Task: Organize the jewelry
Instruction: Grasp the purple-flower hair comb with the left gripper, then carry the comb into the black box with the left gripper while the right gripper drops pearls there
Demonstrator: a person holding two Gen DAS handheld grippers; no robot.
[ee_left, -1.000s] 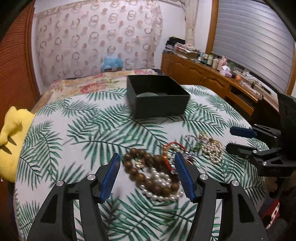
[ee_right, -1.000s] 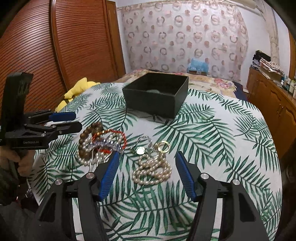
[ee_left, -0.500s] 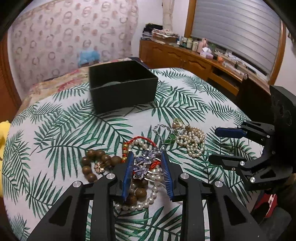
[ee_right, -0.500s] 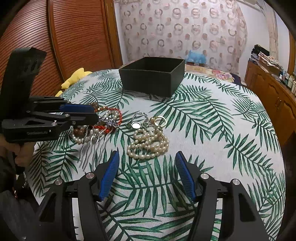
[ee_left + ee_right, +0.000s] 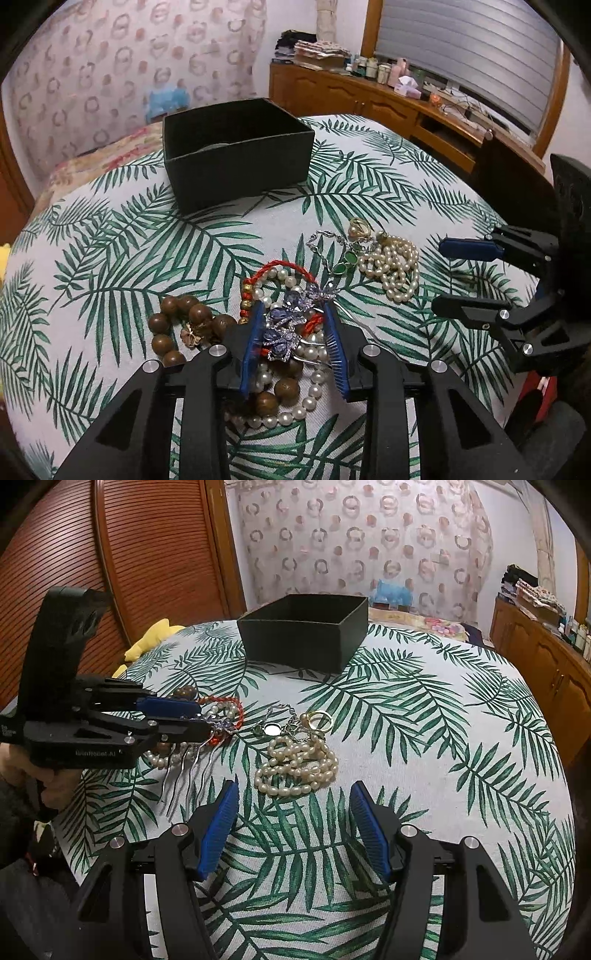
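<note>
Nearest the left wrist camera, the left gripper [image 5: 293, 347] has its blue pads narrowed onto the jewelled hair comb [image 5: 291, 321], a cluster of blue-violet stones on silver metal whose long wavy prongs [image 5: 192, 771] hang down over the tablecloth [image 5: 122, 258] in the right wrist view. By the look of it the comb is light and stiff, but its thin prongs and set stones are probably fragile, so the decorated head is the sensible place to hold it, as the pads do now. It sits on a tangle that may snag: a red cord bracelet [image 5: 284, 264], a white pearl strand [image 5: 306, 391] and a wooden bead bracelet [image 5: 173, 321], all loose and limp and likely to drag along if caught. The right gripper [image 5: 295, 827] hangs with its fingers wide and holds nothing, just short of a heap of cream pearl necklaces [image 5: 299, 764], soft, slippery and best pinched as a bunch. A gold ring [image 5: 319, 718] and a silver chain [image 5: 280, 712] touch that heap. Farther off stands the open black box [image 5: 236, 151], with something pale and round inside. Faint printing on the left gripper's body [image 5: 96, 753] is too blurred to read.
</note>
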